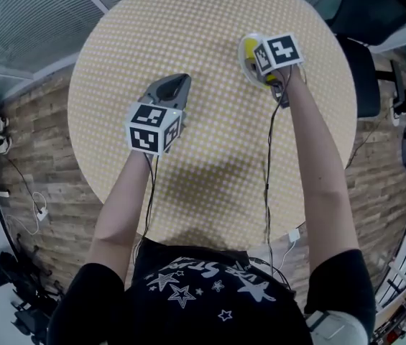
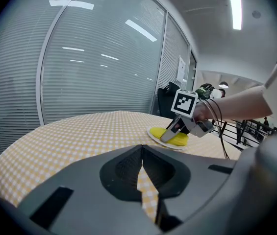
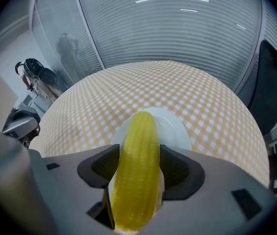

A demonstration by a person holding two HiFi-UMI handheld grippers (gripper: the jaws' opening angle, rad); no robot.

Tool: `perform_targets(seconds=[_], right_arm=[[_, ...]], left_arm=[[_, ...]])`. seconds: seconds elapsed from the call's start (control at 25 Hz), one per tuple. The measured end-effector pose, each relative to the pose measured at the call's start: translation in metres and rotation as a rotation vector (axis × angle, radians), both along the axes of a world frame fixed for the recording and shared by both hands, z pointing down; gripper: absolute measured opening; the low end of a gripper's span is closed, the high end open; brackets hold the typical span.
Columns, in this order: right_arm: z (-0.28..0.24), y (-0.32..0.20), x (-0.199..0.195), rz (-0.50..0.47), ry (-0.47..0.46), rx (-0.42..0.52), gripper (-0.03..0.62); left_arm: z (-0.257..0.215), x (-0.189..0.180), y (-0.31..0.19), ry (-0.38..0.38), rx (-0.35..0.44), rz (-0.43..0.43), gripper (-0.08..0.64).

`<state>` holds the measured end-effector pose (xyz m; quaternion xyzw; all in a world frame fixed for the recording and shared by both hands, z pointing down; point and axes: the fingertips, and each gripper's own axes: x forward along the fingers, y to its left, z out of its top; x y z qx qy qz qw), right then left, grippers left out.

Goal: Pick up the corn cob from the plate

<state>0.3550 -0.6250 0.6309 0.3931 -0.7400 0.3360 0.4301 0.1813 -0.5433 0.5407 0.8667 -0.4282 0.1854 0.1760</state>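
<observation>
The right gripper [image 3: 139,151] points down at a round table [image 3: 192,92] covered in a yellow-and-white check. Its jaws stand wide apart, with a yellow corn cob [image 3: 138,170] running lengthwise between them, one jaw on each side. The cob lies on a white plate [image 3: 175,131], which sits well in from the table's far edge. Beyond that edge hang grey blinds [image 3: 177,28], and past the right edge stands a dark chair [image 3: 275,82].

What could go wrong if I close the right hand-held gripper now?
The corn cob is rounded and lies lengthwise between the open jaws of the right hand-held gripper; closing may squeeze it out forward.
Nothing steadies the plate on the table, the left hand-held gripper being well away; it could slide or tip as the cob lifts.
</observation>
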Motion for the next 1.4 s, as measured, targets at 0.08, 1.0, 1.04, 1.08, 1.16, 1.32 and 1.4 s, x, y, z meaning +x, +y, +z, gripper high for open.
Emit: perform_targets(seconds=[0.08, 1.0, 1.04, 1.08, 1.16, 1.32, 1.4], right_arm=[[0.002, 0.0, -0.002, -0.024, 0.026, -0.007, 0.255], [-0.04, 0.007, 0.002, 0.047, -0.179, 0.1, 0.252], [-0.047, 0.01, 0.0, 0.059, -0.214, 0.112, 0.252], [-0.055, 0.015, -0.003, 0.076, -0.252, 0.123, 0.253], [-0.071, 0.025, -0.009, 0.111, -0.338, 0.143, 0.252], [-0.103, 0.048, -0.025, 0.141, -0.452, 0.205, 0.253], [-0.12, 0.062, -0.034, 0.147, -0.479, 0.241, 0.253]], left_arm=[[0.001, -0.001, 0.002, 0.001, -0.003, -0.001, 0.009], [-0.018, -0.022, 0.028, 0.019, -0.009, -0.027, 0.009], [-0.021, -0.024, 0.03, 0.023, -0.005, -0.029, 0.009], [-0.025, -0.025, 0.032, 0.03, -0.002, -0.031, 0.009], [-0.031, -0.028, 0.037, 0.046, 0.004, -0.035, 0.011], [-0.046, -0.034, 0.047, 0.096, 0.015, -0.037, 0.009], [-0.053, -0.036, 0.054, 0.117, 0.021, -0.026, 0.009]])
